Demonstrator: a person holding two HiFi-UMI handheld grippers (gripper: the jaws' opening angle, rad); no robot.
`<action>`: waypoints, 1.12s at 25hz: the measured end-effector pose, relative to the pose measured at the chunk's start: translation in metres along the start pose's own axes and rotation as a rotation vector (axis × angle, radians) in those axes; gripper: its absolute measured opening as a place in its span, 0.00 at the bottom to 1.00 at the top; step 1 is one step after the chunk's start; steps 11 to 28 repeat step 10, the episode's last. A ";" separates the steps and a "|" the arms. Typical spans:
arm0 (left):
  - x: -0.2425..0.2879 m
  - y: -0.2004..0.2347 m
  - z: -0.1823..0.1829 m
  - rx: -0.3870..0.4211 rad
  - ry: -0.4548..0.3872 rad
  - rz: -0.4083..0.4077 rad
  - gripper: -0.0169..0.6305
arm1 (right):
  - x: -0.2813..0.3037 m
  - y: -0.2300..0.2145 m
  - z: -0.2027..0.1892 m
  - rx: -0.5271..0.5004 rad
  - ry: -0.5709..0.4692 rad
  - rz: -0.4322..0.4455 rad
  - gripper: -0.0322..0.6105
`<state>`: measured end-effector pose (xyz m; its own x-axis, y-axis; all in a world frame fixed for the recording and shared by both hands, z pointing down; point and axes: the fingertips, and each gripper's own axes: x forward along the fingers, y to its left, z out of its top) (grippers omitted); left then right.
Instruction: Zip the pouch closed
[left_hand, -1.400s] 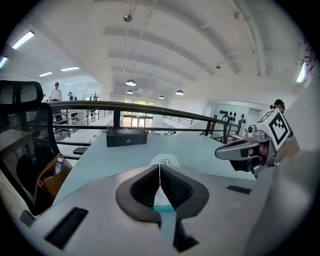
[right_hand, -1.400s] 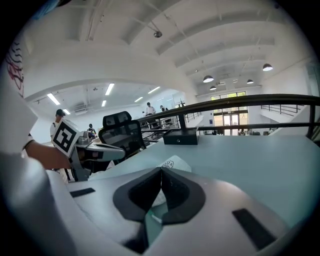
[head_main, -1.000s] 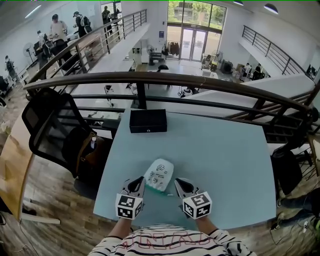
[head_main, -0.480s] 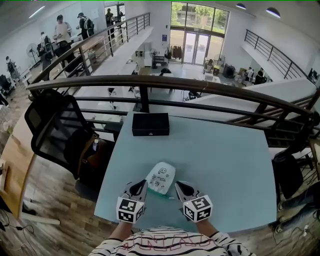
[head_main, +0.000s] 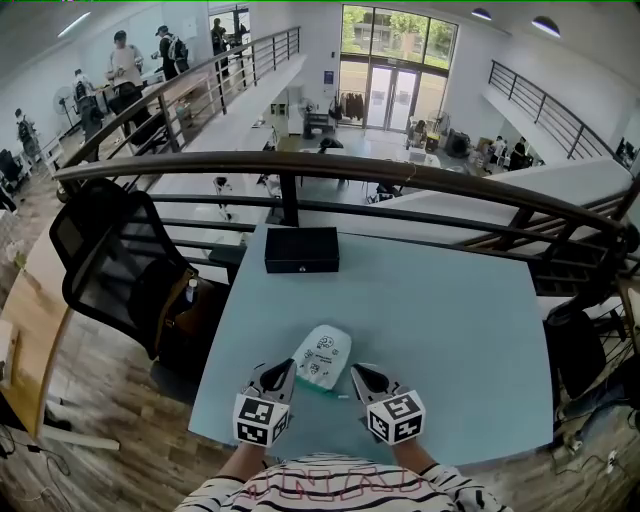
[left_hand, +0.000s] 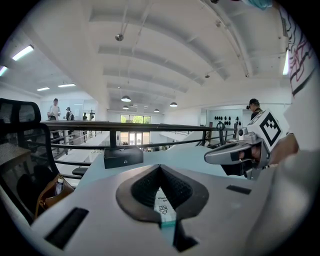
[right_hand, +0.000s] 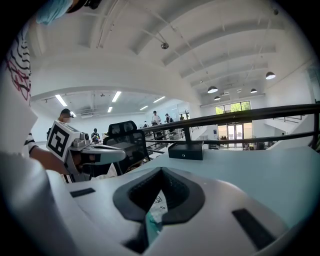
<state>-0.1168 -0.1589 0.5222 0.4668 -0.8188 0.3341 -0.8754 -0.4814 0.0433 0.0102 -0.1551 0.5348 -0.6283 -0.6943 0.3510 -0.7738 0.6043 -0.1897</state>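
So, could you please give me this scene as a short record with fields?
pouch: white, teal near edge, flat on the table
left hand-held gripper: shut on the pouch's teal edge
right hand-held gripper: shut on the same edge, further right
black box: table's far edge, apart from the pouch

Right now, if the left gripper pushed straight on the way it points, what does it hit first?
The pouch: the left gripper has its jaws shut on the teal edge, so it would just shove it. Past that looks like bare table; the black box seems slightly left of the line, depth unclear.
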 end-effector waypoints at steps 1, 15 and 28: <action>0.000 0.000 -0.001 0.000 0.000 0.000 0.06 | 0.000 0.000 -0.001 -0.001 0.001 0.000 0.09; -0.005 0.003 -0.003 -0.008 -0.001 0.004 0.06 | 0.003 0.003 -0.003 -0.002 0.008 -0.001 0.09; -0.005 0.003 -0.003 -0.008 -0.001 0.004 0.06 | 0.003 0.003 -0.003 -0.002 0.008 -0.001 0.09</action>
